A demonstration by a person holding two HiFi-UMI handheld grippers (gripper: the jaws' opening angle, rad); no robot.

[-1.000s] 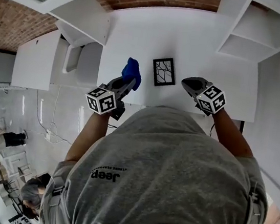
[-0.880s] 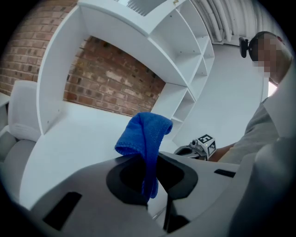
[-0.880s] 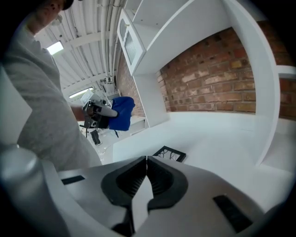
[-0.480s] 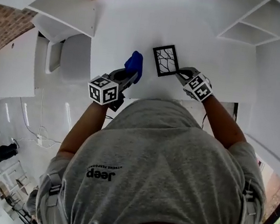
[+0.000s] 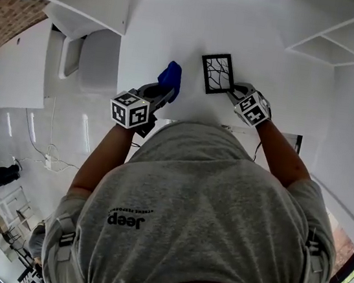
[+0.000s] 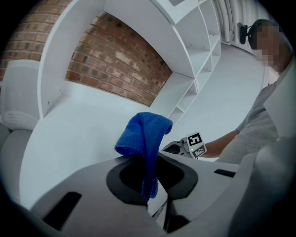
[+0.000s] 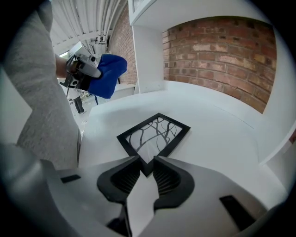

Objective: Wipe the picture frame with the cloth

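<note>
A: Where is the picture frame (image 5: 216,73)?
B: Flat on the white table (image 5: 268,98), long axis pointing away from the person. Its near corner sits between the opening jaws of the right gripper (image 7: 147,161).
A: The blue cloth (image 5: 170,80)?
B: Pinched by the left gripper (image 5: 164,93), just left of the frame.

We find the picture frame (image 5: 216,73) flat on the table (image 5: 179,33), the cloth (image 5: 170,80) just left of it in the left gripper (image 5: 163,91). The right gripper (image 5: 232,90) sits at the frame's near right corner, its opening jaws either side of that corner.
</note>
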